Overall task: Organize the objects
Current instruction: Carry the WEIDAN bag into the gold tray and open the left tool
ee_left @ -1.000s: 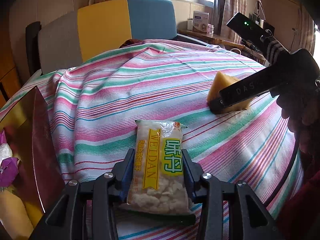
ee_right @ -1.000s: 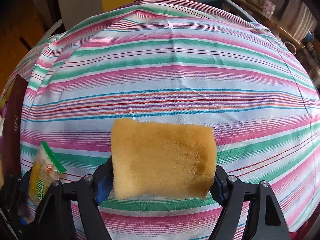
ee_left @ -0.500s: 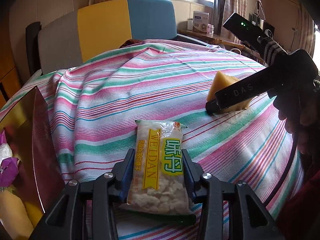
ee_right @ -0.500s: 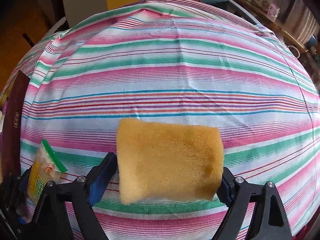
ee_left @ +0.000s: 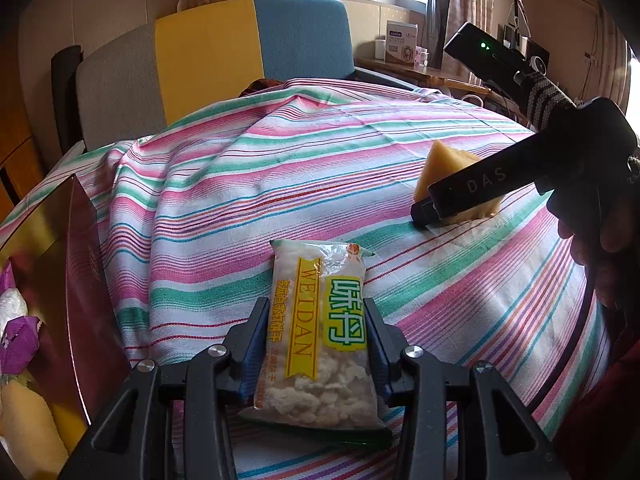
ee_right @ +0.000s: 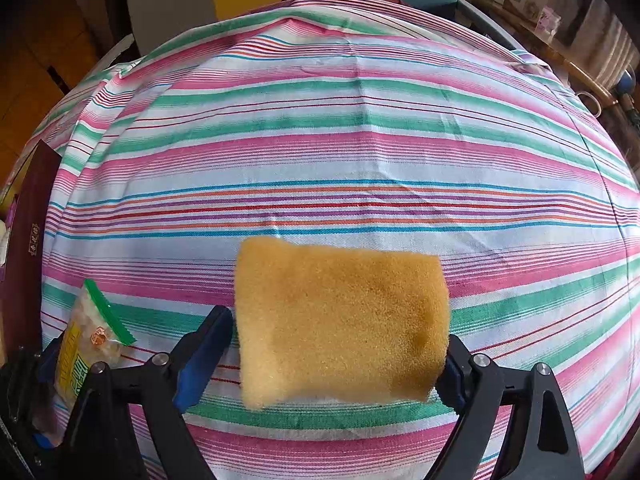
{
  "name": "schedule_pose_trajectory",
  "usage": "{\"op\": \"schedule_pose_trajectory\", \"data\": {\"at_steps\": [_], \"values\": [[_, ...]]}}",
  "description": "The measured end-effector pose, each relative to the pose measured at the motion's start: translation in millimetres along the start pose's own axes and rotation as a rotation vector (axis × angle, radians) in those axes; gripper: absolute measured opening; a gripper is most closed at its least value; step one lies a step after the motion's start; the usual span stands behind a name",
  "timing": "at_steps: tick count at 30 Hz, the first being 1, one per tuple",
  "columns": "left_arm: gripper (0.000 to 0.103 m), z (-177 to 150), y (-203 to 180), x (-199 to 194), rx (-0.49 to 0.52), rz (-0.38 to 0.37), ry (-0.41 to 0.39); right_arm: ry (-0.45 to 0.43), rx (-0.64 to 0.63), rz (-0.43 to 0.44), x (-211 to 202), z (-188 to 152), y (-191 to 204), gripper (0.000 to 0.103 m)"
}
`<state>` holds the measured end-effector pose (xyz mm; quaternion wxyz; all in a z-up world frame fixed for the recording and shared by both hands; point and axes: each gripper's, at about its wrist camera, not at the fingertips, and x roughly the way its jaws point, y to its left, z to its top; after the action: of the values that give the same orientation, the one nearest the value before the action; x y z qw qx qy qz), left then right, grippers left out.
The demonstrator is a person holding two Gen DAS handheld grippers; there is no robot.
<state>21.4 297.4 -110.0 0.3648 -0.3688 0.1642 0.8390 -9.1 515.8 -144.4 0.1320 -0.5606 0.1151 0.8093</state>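
The right hand-held gripper [ee_right: 336,356] had just let go of the yellow sponge [ee_right: 340,324]. A second earlier its pads pressed both ends of the sponge; now the left pad stood clearly apart from it, and the right pad was just beside or barely touching the other end, with the jaws wide. The sponge lay between them on the striped cloth [ee_right: 340,152] that covered the counter, so it seemed to be set down and free. In the left wrist view the sponge [ee_left: 444,168] sat on the right part of the cloth, well apart from the snack packet [ee_left: 320,332]. The left hand-held gripper [ee_left: 316,344] had not changed: it was narrowly closed on the sides of the packet, whose lower end rested near the front edge of the counter. At the far left stood an open dark red box [ee_left: 80,264] with some wrapped things inside. For the task, this probably meant the sponge was placed and the packet waited for its turn.
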Motion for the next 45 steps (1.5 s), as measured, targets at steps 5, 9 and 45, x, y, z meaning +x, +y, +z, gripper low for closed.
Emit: {"op": "schedule_pose_trajectory", "data": {"at_steps": [5, 9, 45], "values": [[0.044, -0.2, 1.7, -0.2, 0.001, -0.006, 0.003, -0.023, -0.011, -0.015, -4.8, -0.2, 0.6, 0.078], [0.043, -0.5, -1.1, -4.8, 0.019, 0.0, 0.024, -0.028, -0.023, -0.02, -6.6, 0.7, 2.1, 0.078], [0.043, 26.2, 290.3, -36.7, -0.814, 0.026, 0.069, -0.064, -0.081, -0.047, -3.7, -15.4, 52.4, 0.081]]}}
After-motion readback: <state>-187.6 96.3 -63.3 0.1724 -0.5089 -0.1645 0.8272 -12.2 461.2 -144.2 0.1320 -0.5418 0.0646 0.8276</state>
